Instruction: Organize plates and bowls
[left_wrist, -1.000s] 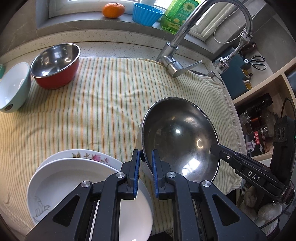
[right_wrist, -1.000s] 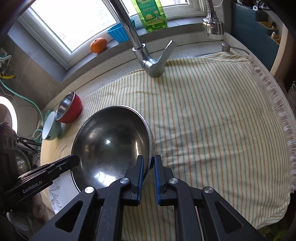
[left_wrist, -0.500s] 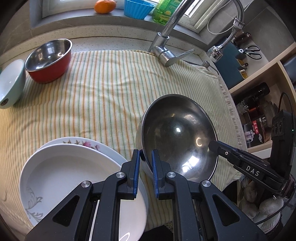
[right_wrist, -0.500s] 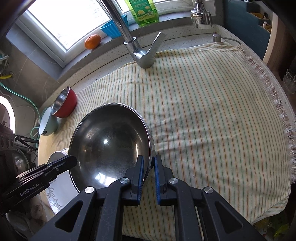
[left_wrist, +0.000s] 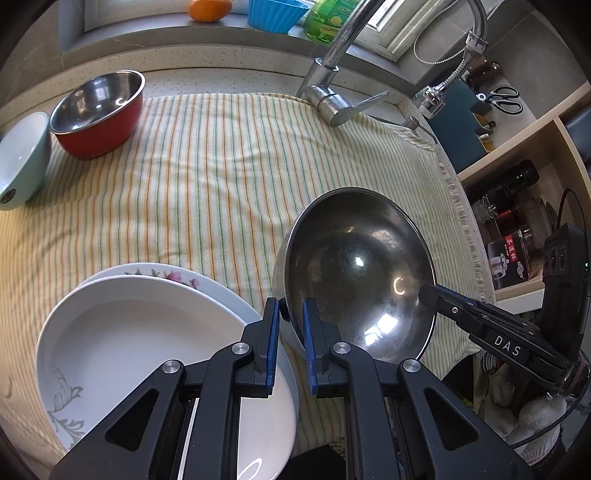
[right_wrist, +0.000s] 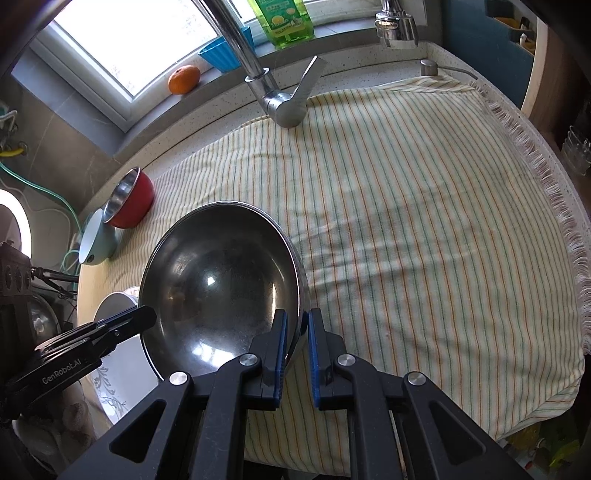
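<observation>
The left gripper (left_wrist: 289, 321) jaws clamp the near rim of the steel bowl (left_wrist: 356, 273), held tilted above the striped cloth (left_wrist: 207, 177). The right gripper (left_wrist: 428, 295) grips the opposite rim. Two stacked plates (left_wrist: 147, 354) sit at the worktop's near-left edge. A red bowl (left_wrist: 98, 114) and a pale bowl (left_wrist: 22, 162) occupy the far-left corner.

Your left wrist camera looks down and forward from the steel bowl's (left_wrist: 354, 273) left rim, very near. Your right wrist camera does likewise from its right rim; both views share bowl, striped cloth (right_wrist: 424, 229) and faucet (left_wrist: 328, 103) at upper frame.
</observation>
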